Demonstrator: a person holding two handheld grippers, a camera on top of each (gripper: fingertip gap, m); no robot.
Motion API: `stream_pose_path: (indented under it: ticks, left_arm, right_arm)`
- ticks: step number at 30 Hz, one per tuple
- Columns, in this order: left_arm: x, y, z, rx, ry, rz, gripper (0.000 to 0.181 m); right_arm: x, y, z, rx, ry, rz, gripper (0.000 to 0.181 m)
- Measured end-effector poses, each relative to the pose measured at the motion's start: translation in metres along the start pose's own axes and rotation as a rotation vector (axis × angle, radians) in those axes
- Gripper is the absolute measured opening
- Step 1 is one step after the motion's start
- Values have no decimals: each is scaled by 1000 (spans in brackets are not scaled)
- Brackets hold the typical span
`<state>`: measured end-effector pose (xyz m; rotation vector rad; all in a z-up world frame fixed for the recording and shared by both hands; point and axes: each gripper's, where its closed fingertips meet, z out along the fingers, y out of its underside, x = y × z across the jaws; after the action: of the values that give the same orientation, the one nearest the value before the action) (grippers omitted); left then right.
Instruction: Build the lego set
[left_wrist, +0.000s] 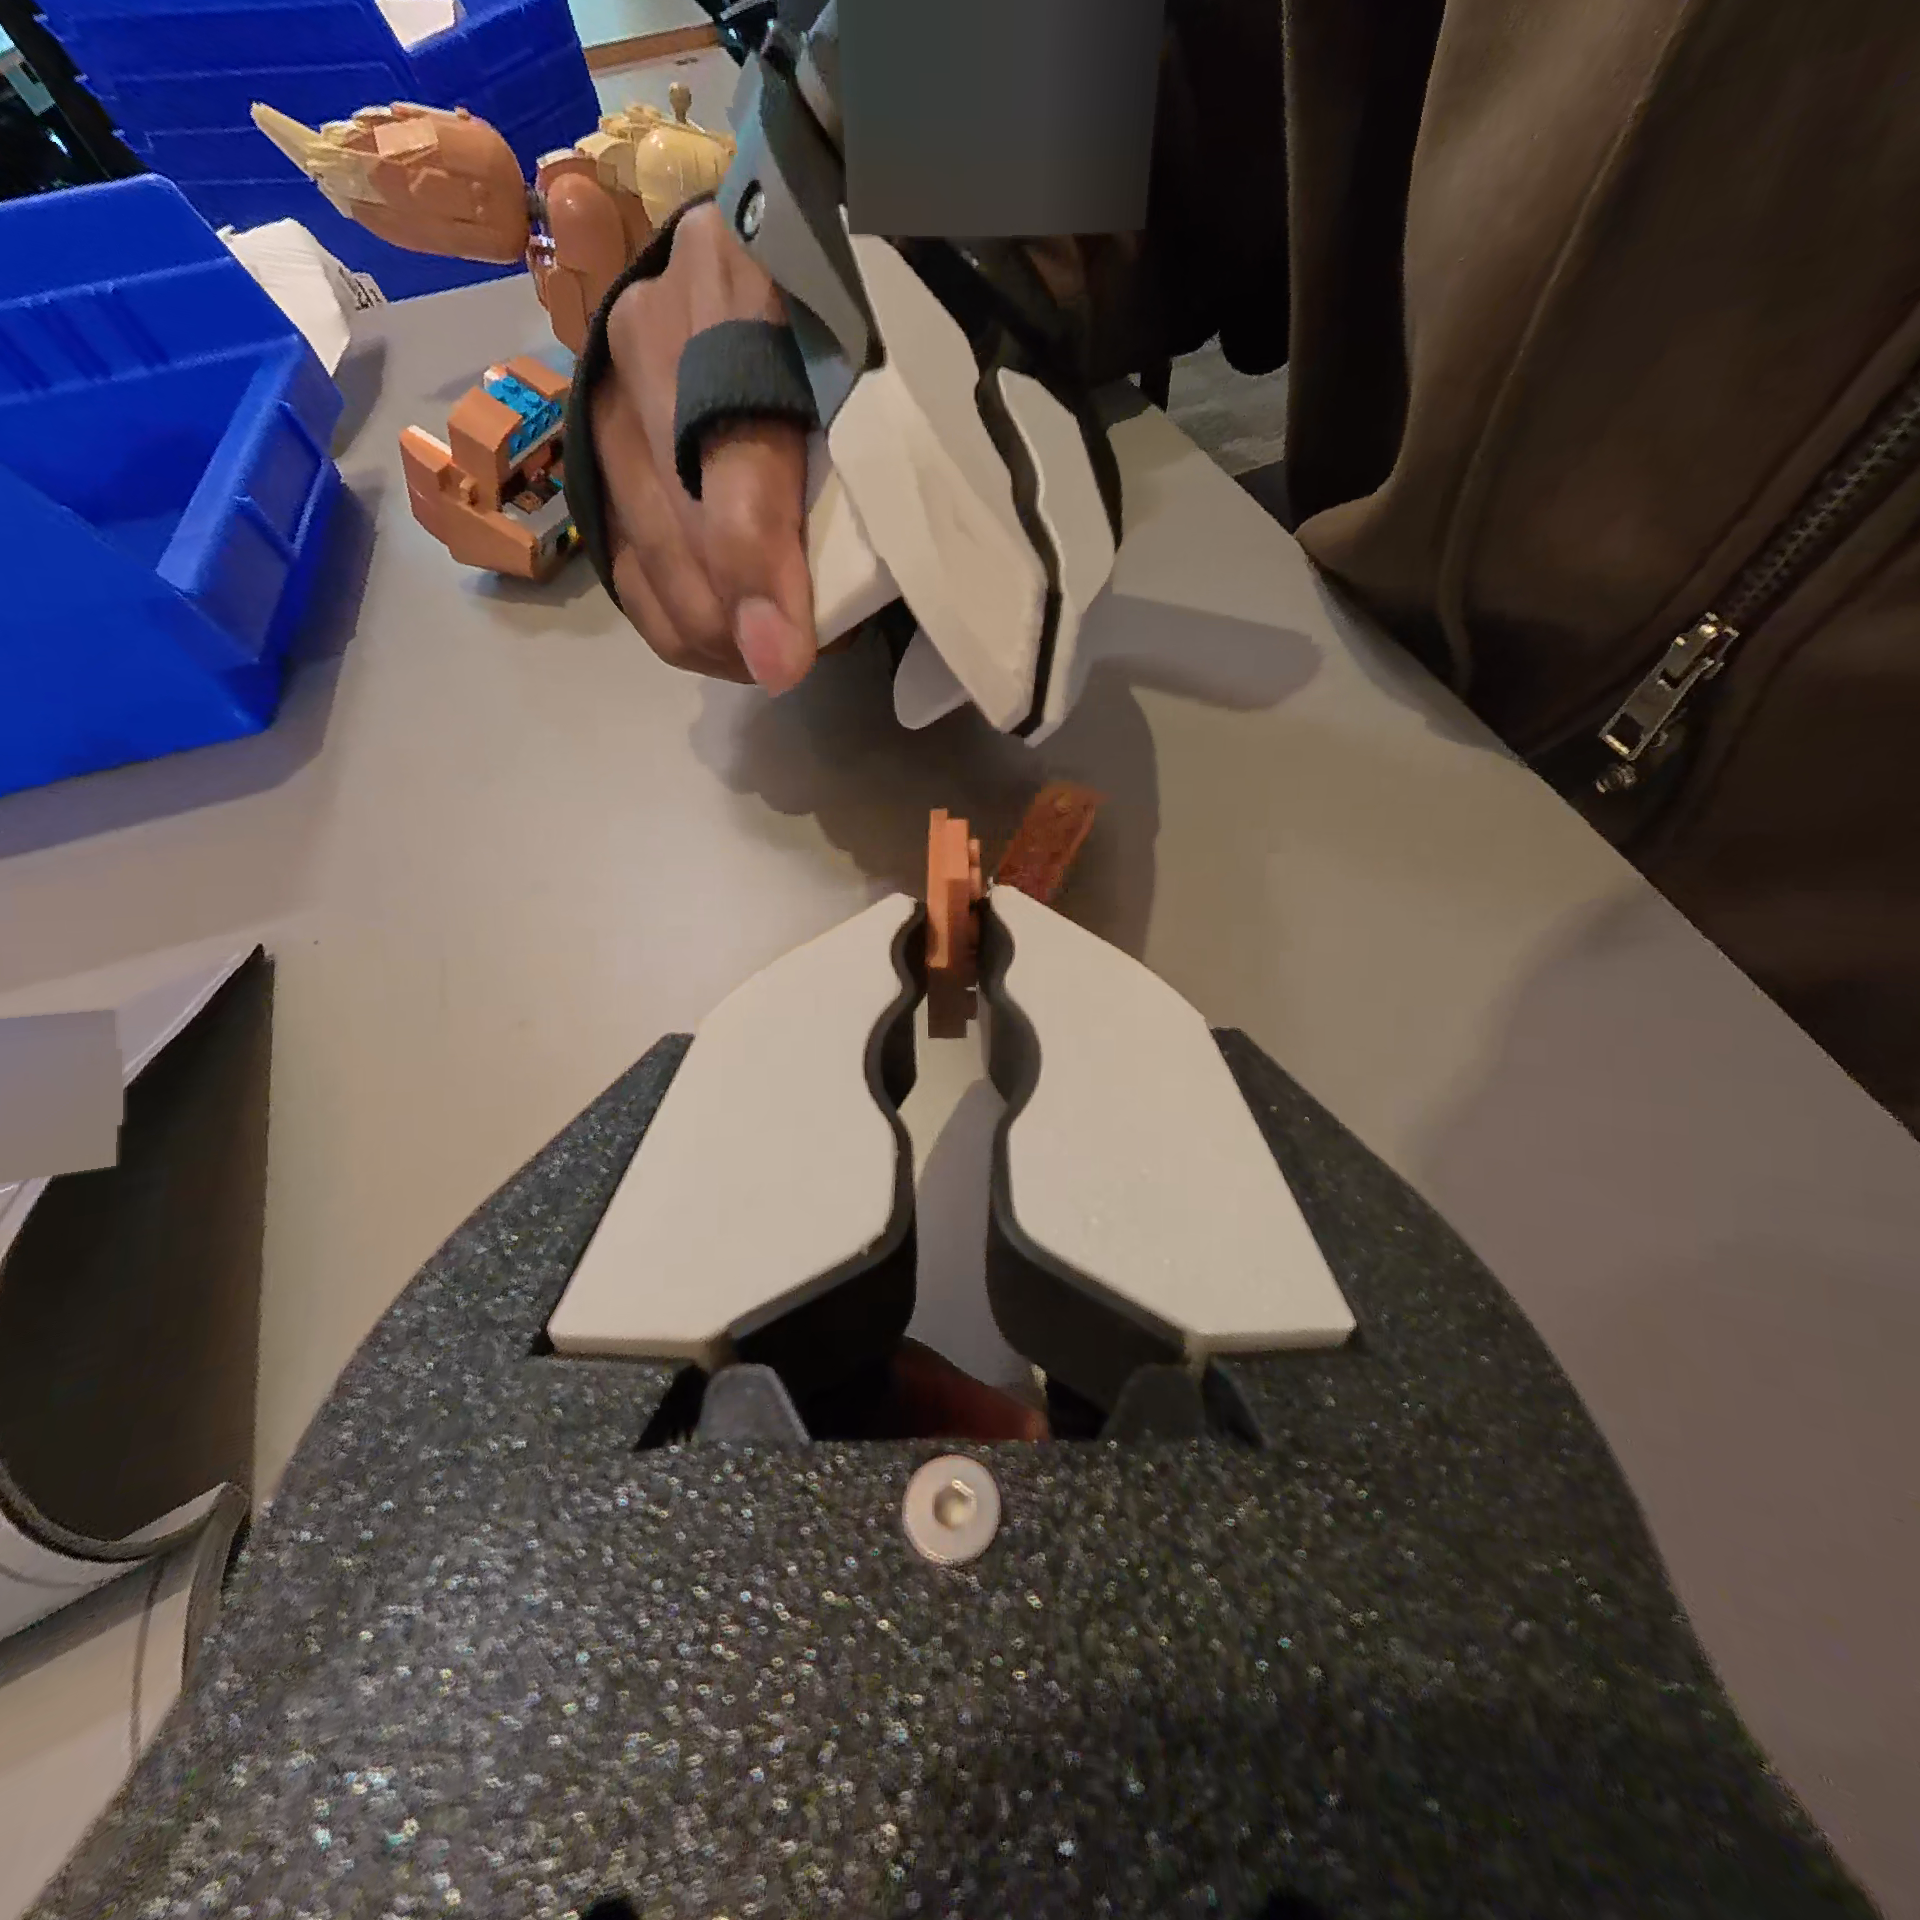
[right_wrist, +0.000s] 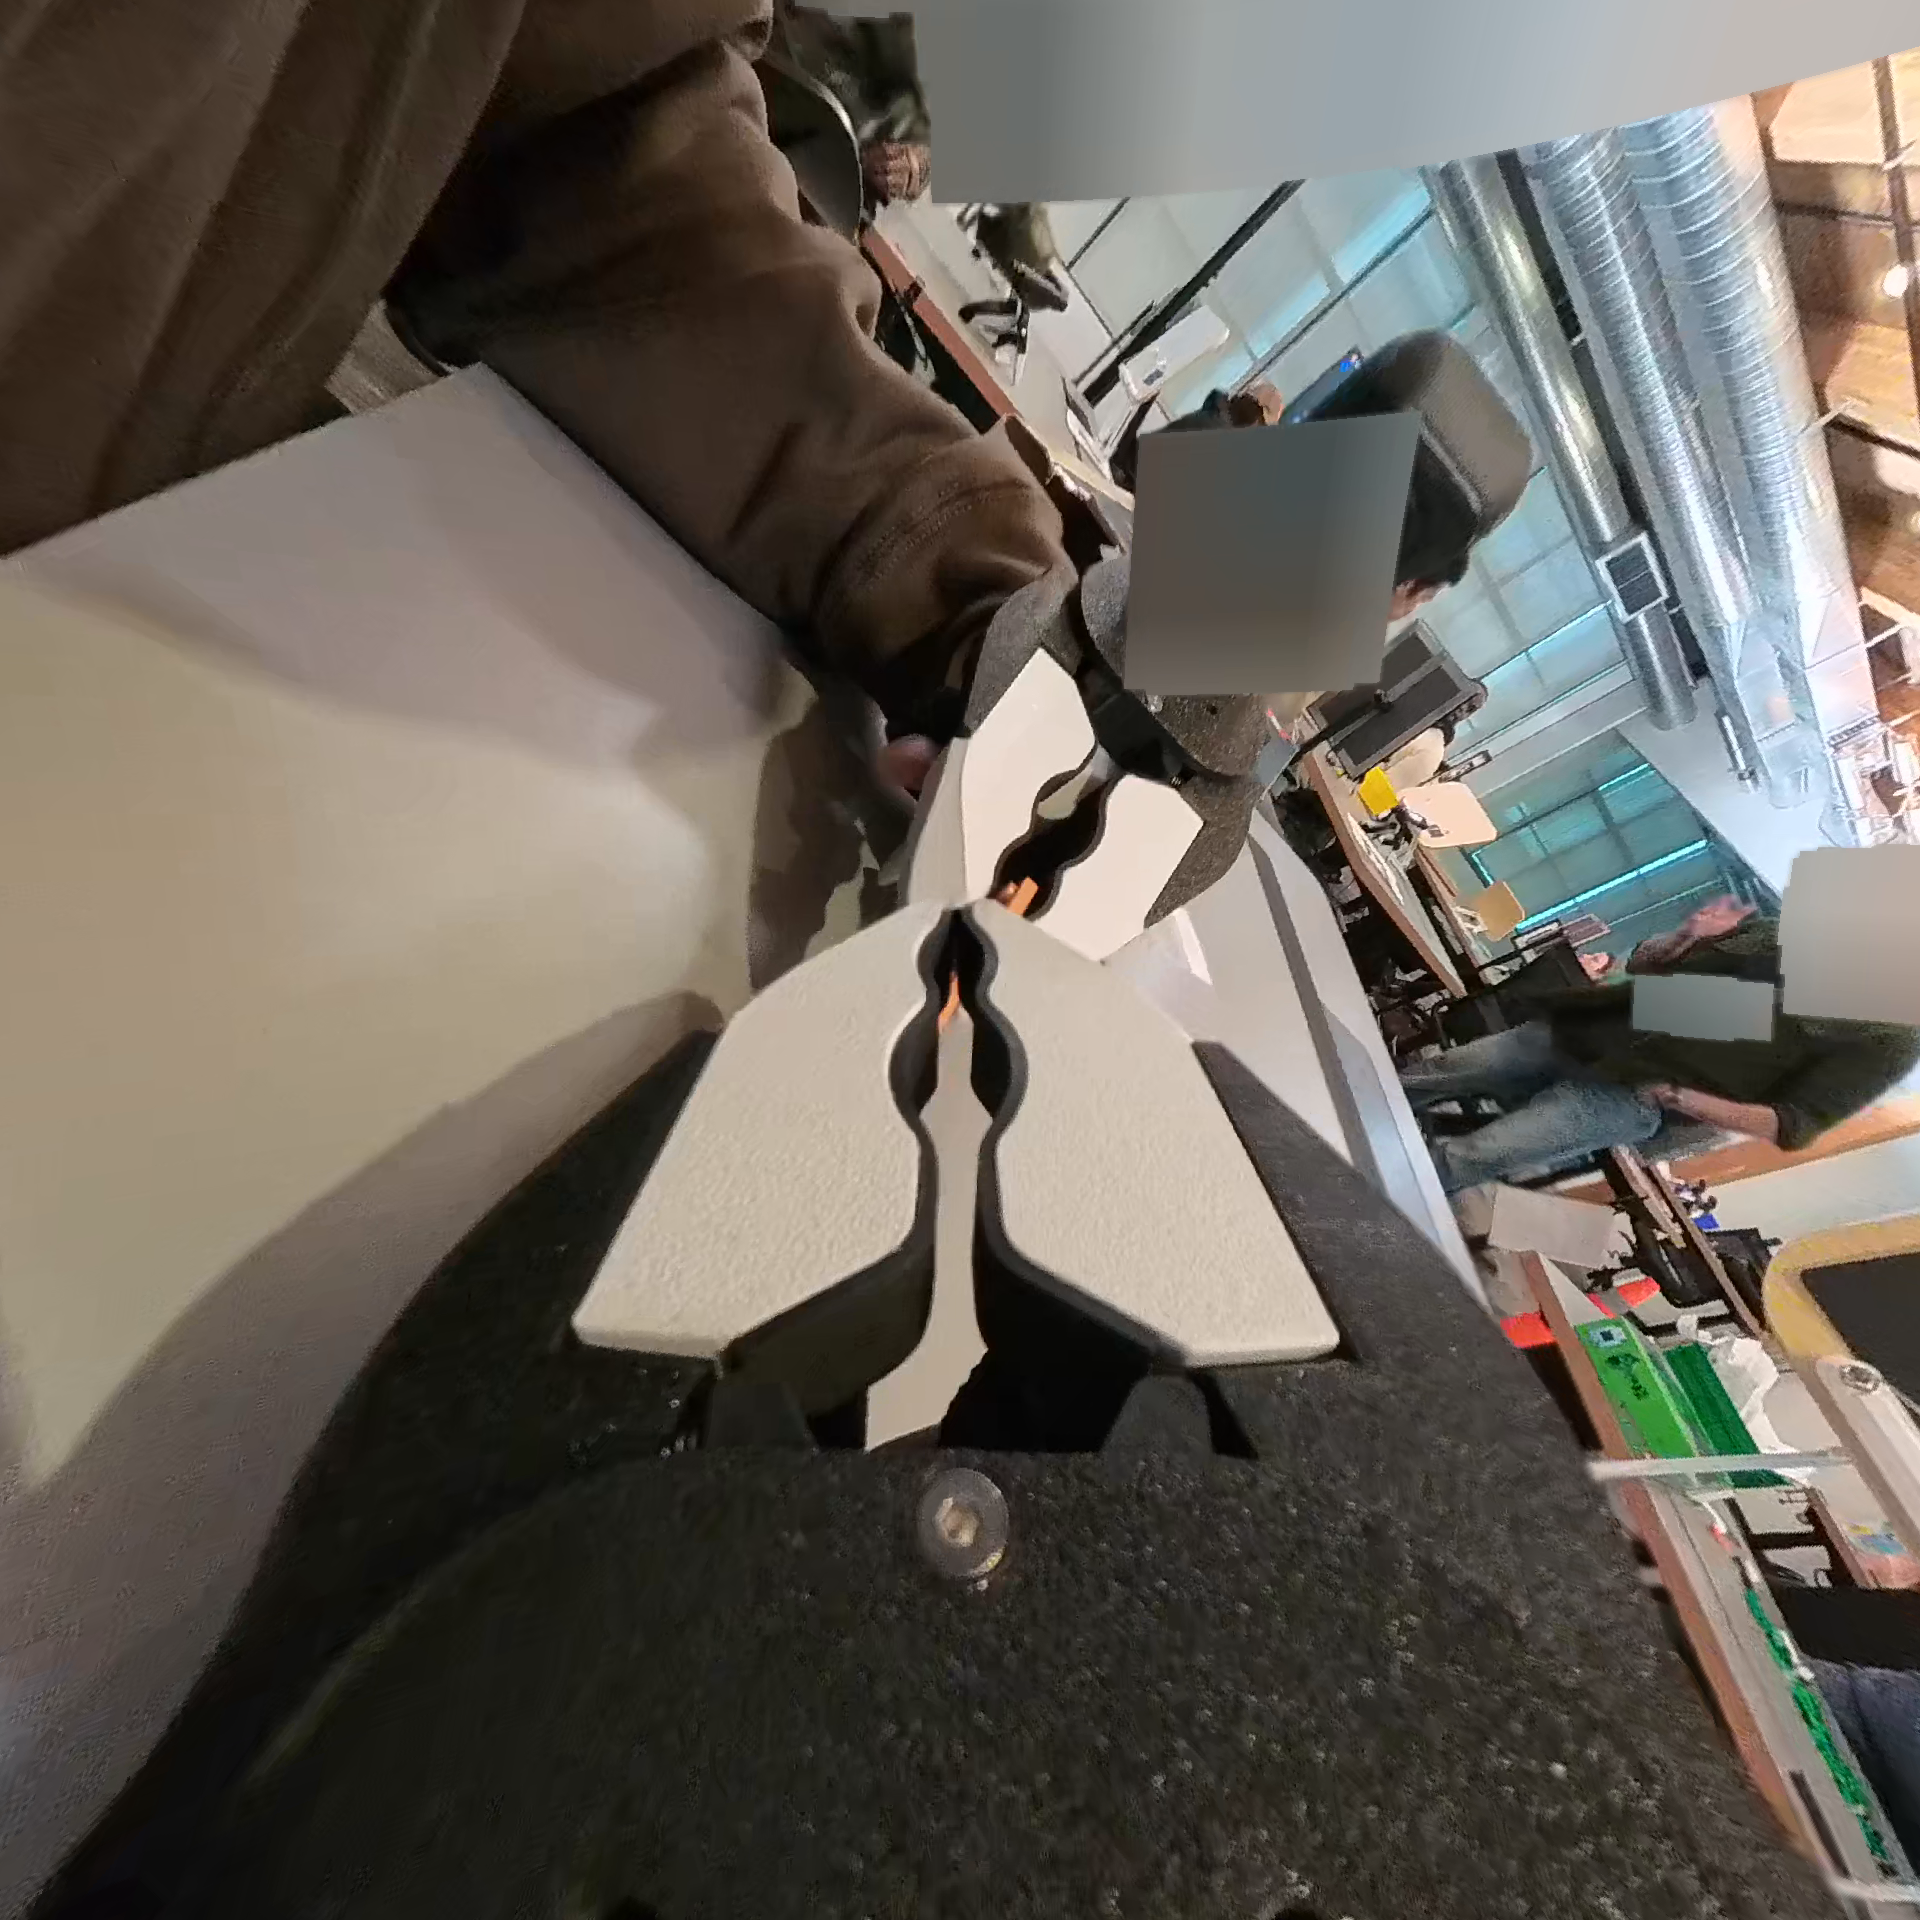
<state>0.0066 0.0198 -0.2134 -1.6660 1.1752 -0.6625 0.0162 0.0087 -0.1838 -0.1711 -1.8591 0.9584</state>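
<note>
Now left claw (left_wrist: 951, 914) clenched on small stiff orange brick (left_wrist: 951, 930), edgewise; right claw (right_wrist: 961, 935) likewise pinching something orange, unidentifiable; light, slip-prone.

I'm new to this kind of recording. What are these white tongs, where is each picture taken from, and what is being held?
There is no robot. A person holds a hand-operated gripper in each hand, each carrying a camera that looks along its two white fingers.

The left wrist view shows the left gripper shut on a small orange piece standing on edge above the grey table. A darker brown piece lies just behind it. The right gripper hangs above, gripped by a hand. Farther back are blue bins and part-built tan models.

The right wrist view is tilted. Its gripper is nearly shut, with a sliver of orange between the fingers; what that is cannot be told.
</note>
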Motion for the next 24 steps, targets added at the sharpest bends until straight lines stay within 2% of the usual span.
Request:
stream_pose_path:
  ticks: [6, 9, 13, 15, 19, 24]
  left_arm:
    - [-7, 15, 4, -109, -48, 10, 8]
    - [-8, 17, 3, -118, -52, -2, 8]
    - [-9, 18, 3, -128, -58, -6, 9]
    - [-11, 19, 4, -135, -69, -11, 9]
    - [-15, 20, 5, -149, -95, -12, 9]
    - [-19, 22, 6, -160, -125, -12, 9]
  right_arm:
    - [5, 27, -12, -190, -5, 140, 4]
    - [-4, 43, -25, -341, -60, 363, 18]
    - [-30, 36, -33, -445, -111, 689, 31]
    - [-45, 39, -34, -556, -96, 786, 34]
    - [-70, 39, -32, -710, -41, 870, 52]
    - [-73, 37, -28, -817, 85, 865, 53]
